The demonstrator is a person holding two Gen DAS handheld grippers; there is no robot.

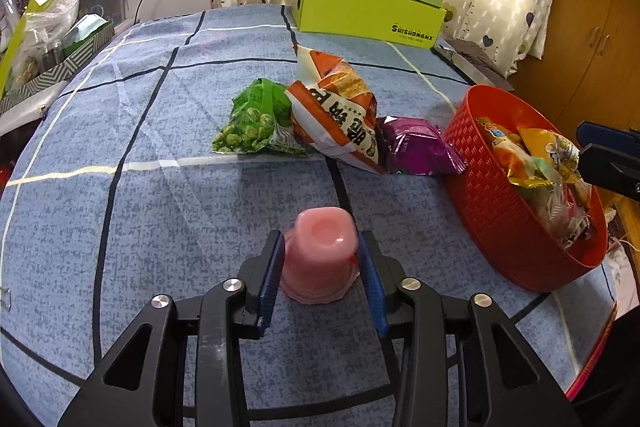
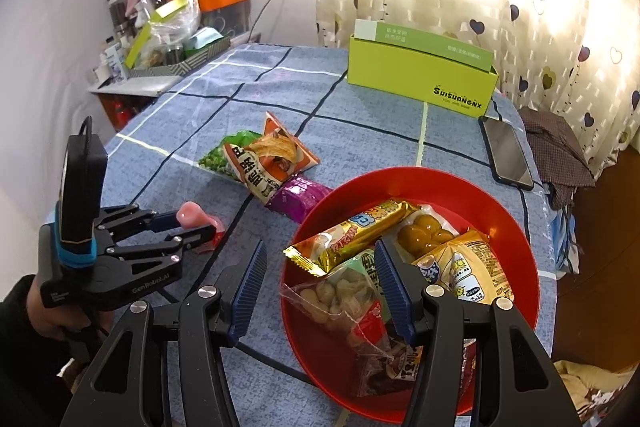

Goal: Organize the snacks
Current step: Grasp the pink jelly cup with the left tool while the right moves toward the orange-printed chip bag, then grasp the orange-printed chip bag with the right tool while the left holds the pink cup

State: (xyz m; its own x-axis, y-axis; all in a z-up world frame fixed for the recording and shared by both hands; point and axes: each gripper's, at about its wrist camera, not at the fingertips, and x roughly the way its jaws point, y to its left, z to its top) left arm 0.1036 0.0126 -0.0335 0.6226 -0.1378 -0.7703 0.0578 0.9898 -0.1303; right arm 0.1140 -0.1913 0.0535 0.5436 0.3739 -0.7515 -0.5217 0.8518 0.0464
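A pink jelly cup (image 1: 320,255) lies upside down on the blue checked cloth. My left gripper (image 1: 320,259) has its blue pads against both sides of the cup; it also shows in the right wrist view (image 2: 188,227) with the cup (image 2: 192,214) between its fingers. A green pea bag (image 1: 256,119), an orange chip bag (image 1: 336,111) and a purple packet (image 1: 416,147) lie mid-table. The red basket (image 2: 516,227) holds several snack packets. My right gripper (image 2: 320,283) is open and empty, over the basket's left rim.
A lime-green box (image 1: 368,11) stands at the table's far edge. A black phone (image 2: 506,153) lies right of it by the edge. A cluttered shelf with a striped tray (image 2: 180,63) is at the far left. A wooden cabinet (image 1: 592,39) is at the right.
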